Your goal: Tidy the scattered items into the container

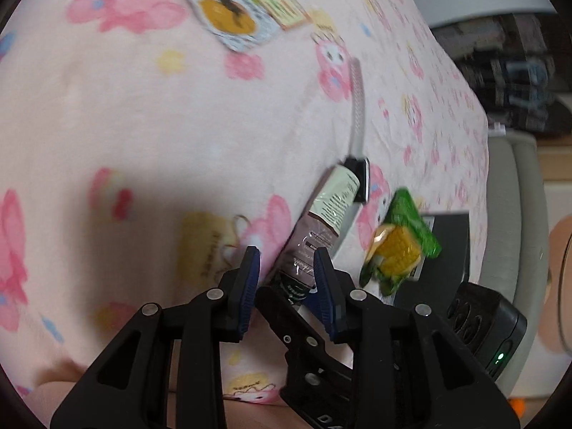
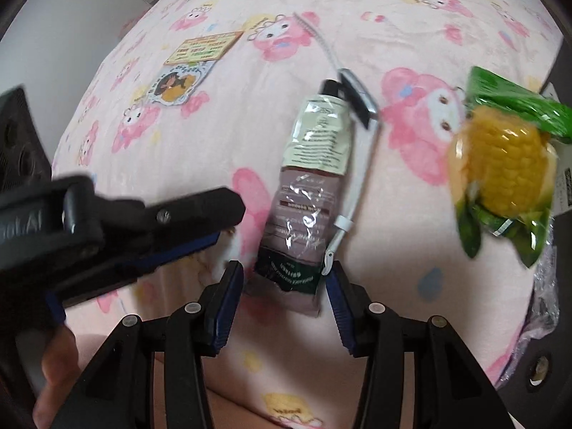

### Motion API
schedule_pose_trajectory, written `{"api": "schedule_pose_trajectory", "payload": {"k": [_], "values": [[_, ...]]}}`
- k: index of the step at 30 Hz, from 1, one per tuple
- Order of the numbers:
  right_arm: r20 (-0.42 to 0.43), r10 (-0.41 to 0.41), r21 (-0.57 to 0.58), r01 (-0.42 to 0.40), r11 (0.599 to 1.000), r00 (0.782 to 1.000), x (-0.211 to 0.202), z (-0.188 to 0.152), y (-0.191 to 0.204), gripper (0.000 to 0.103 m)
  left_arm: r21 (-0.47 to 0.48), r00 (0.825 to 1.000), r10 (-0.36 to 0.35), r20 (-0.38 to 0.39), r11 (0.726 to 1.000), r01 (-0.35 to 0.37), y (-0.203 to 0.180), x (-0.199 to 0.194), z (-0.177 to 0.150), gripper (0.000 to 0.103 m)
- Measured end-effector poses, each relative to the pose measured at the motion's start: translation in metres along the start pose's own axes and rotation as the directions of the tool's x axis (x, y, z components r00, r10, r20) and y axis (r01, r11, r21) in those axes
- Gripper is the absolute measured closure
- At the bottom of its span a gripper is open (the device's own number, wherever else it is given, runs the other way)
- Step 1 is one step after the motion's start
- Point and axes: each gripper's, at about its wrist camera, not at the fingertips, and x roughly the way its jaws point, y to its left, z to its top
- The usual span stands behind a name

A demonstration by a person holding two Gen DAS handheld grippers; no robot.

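A crinkled tube (image 2: 307,186) with a pale label and a black cap lies on the pink blanket (image 2: 411,18). Its flat end sits between the fingers of my open right gripper (image 2: 284,296). A white-handled brush tool (image 2: 357,107) rests along the tube's right side. My left gripper (image 1: 286,279) is open and hovers over the tube's (image 1: 321,221) lower end. From the right wrist, the left gripper (image 2: 228,223) reaches in from the left beside the tube. A green packet of corn (image 2: 500,168) lies to the right.
Two picture cards (image 2: 175,82) (image 2: 203,48) lie far left on the blanket. The corn packet (image 1: 397,246) overlaps a dark grey box (image 1: 450,243) near the bed's right edge. A grey padded edge (image 1: 514,214) and shelves lie beyond. A person's hand (image 2: 53,364) holds the left gripper.
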Motion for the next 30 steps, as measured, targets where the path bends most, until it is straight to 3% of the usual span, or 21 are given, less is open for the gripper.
{"api": "schedule_pose_trajectory", "payload": {"k": [3,5,10,15,21,27,28,29,30], "values": [[0.009,0.087,0.013,-0.087,0.996,0.996,-0.004,0.009,0.021,0.059,-0.032,0.995,0.028,0.096,0.999,-0.025,0.008,-0.020,0.005,0.072],[0.029,0.072,-0.039,-0.071,0.997,0.997,-0.011,0.008,0.033,0.059,-0.028,0.991,0.044,0.128,0.999,-0.040,0.009,-0.025,0.006,0.072],[0.105,-0.027,-0.040,0.032,0.999,0.994,-0.037,0.010,0.024,0.059,-0.034,0.999,0.031,-0.013,0.999,-0.031,0.009,0.000,0.005,0.069],[0.174,-0.083,-0.004,0.085,0.996,0.981,-0.055,0.037,0.013,0.059,-0.032,0.996,0.035,-0.088,0.999,-0.038,0.009,0.011,0.002,0.069],[0.162,-0.122,-0.076,0.136,0.988,0.979,-0.045,0.064,0.012,0.059,-0.041,0.987,0.045,-0.152,0.998,-0.052,0.012,0.028,0.003,0.067],[0.136,-0.165,-0.090,0.178,0.980,0.977,-0.025,0.068,0.005,0.058,-0.024,0.984,0.069,-0.162,0.997,-0.074,0.009,0.036,0.004,0.062],[0.133,-0.169,-0.090,0.182,0.979,0.977,-0.023,0.068,0.004,0.059,-0.012,0.985,0.075,-0.157,0.997,-0.078,0.007,0.037,0.003,0.067],[0.130,-0.174,-0.091,0.186,0.978,0.976,-0.021,0.068,0.002,0.060,0.003,0.986,0.077,-0.147,0.997,-0.077,0.004,0.037,0.003,0.079],[0.127,-0.178,-0.091,0.190,0.978,0.976,-0.019,0.067,0.000,0.060,0.019,0.988,0.080,-0.133,0.997,-0.078,0.001,0.036,0.003,0.083]]}}
